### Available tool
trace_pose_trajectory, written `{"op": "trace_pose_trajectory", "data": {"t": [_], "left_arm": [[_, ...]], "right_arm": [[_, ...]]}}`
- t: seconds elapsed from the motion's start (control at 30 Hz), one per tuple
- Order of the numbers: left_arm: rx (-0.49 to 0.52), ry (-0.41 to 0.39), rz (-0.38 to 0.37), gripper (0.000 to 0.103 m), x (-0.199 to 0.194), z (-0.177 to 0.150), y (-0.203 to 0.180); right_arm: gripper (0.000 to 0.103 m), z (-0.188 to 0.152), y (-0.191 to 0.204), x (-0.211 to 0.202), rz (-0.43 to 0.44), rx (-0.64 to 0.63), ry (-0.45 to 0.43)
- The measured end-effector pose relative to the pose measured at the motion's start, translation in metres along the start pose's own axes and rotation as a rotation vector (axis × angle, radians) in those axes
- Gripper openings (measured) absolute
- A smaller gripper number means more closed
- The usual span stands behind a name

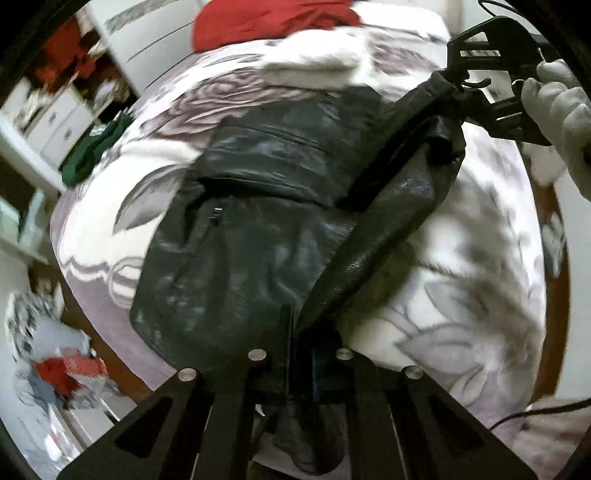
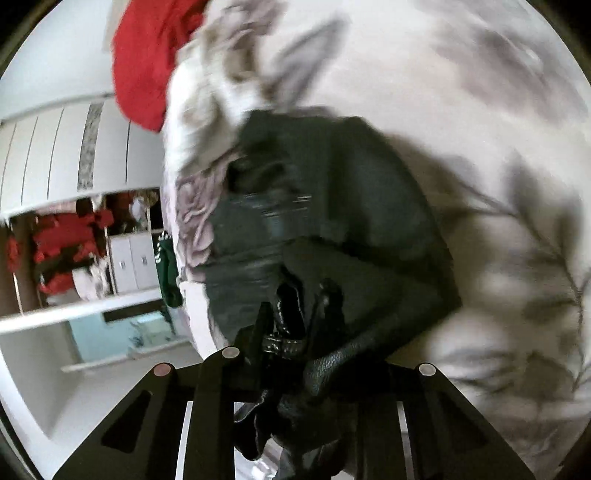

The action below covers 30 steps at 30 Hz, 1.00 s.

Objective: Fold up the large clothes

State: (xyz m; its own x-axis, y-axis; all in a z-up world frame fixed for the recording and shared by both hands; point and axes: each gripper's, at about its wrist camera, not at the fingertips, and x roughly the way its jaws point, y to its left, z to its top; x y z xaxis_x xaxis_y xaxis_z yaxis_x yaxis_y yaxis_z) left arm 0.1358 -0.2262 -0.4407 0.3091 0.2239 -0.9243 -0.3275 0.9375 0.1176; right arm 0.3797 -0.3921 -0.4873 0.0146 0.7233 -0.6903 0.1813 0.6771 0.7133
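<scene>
Far to the left in my left wrist view, white cabinets (image 1: 66,122) stand beyond the bed, and a dark green garment (image 1: 94,149) lies at the bed's left edge. The black leather jacket (image 1: 258,206) sprawls across the middle of the rose-patterned bedspread (image 1: 461,295), its zipped pocket facing up. My left gripper (image 1: 299,343) is clamped on the jacket's near edge, leather bunched between its fingers. A strip of jacket stretches up and right to my right gripper (image 1: 461,92), which has its jaws pinched on that far corner, my white-gloved right hand (image 1: 557,107) behind it. A red garment (image 1: 266,22) and a white one (image 1: 321,62) lie at the far end. From my right wrist view, my right gripper (image 2: 295,332) bites crumpled leather, the jacket (image 2: 351,229) hanging over the bedspread (image 2: 498,184), everything blurred.
</scene>
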Motion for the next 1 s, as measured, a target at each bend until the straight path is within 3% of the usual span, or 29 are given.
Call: {"op": "trace_pose_trajectory", "data": {"t": [0.13,0.27,0.43,0.5,0.53,0.63,0.67,0.77,0.83,0.87,0.93,1.0], "left_arm": [[-0.14,0.04,-0.079,0.005,0.01,0.02,0.071],[-0.23,0.101,-0.143,0.006,0.05,0.032,0.137],[-0.345,0.177,-0.204,0.01,0.123,0.03,0.21],[-0.405,0.23,-0.287,0.012,0.154,0.022,0.23],[-0.433,0.244,-0.333,0.012,0.161,0.019,0.237],[-0.492,0.257,-0.439,0.015,0.16,0.014,0.25],[-0.51,0.26,-0.47,0.018,0.156,0.012,0.254],[-0.548,0.274,-0.504,0.029,0.144,0.007,0.265],[-0.556,0.277,-0.492,0.042,0.137,0.004,0.271],[-0.558,0.267,-0.483,0.057,0.134,0.004,0.275],[-0.539,0.243,-0.444,0.075,0.128,0.008,0.281],[-0.513,0.219,-0.406,0.076,0.128,0.016,0.284]], "right_arm": [[0.024,-0.001,0.09,0.04,-0.067,-0.117,0.037],[0.024,-0.001,0.168,0.133,-0.219,-0.209,0.104],[0.024,-0.005,0.206,0.25,-0.406,-0.284,0.158],[0.025,-0.006,0.21,0.283,-0.48,-0.29,0.178],[0.027,-0.006,0.205,0.291,-0.485,-0.274,0.178],[0.05,-0.007,0.215,0.291,-0.39,-0.258,0.209],[0.055,-0.007,0.221,0.279,-0.29,-0.258,0.233],[0.057,-0.008,0.228,0.245,-0.054,-0.221,0.282],[0.057,-0.006,0.228,0.216,-0.047,-0.226,0.229],[0.057,-0.005,0.224,0.203,-0.065,-0.219,0.199],[0.057,-0.004,0.213,0.193,-0.108,-0.199,0.17],[0.047,-0.006,0.2,0.206,-0.172,-0.197,0.208]]}}
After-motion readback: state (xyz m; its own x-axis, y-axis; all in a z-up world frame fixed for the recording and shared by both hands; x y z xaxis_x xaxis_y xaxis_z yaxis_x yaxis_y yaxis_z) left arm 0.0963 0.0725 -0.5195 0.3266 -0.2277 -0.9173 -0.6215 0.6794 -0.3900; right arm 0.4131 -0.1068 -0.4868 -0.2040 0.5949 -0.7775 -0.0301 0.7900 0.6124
